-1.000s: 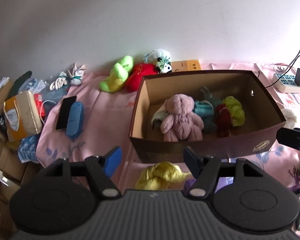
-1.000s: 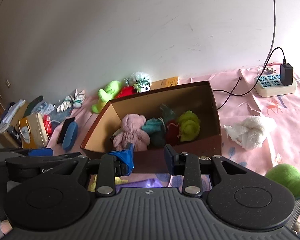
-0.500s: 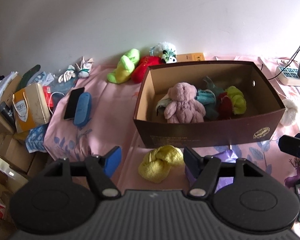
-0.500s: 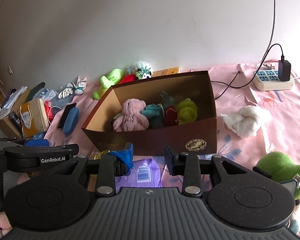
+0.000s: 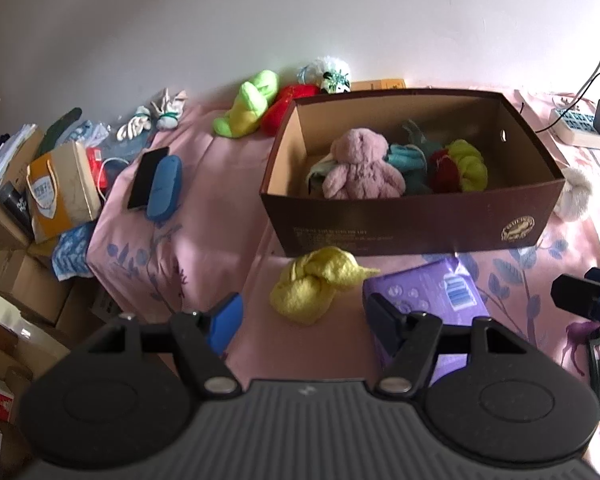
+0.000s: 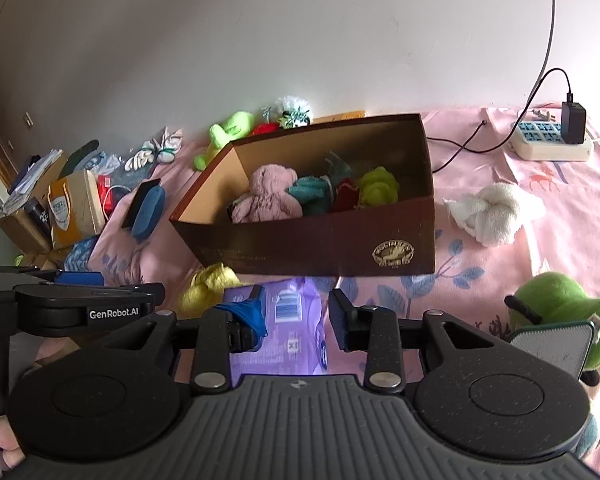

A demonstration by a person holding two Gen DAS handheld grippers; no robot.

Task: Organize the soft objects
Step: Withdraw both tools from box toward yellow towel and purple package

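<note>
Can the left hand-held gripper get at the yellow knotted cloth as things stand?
Probably yes. The left hand-held gripper is open and empty, the yellow knotted cloth lies just ahead of it on the pink sheet, nothing between; the purple pack lies beside it.

A pink plush bear lies in the brown cardboard box; a knotted yellow cloth lies just near of it, a purple packet to its right.

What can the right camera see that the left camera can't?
Only the right camera shows the whole white towel, the green plush with the grey pad in front of it, and the left tool's side. Only the left camera shows the right tool poking in from the edge. Both show the brown box with the pink bear, the yellow cloth and the purple pack.
</note>
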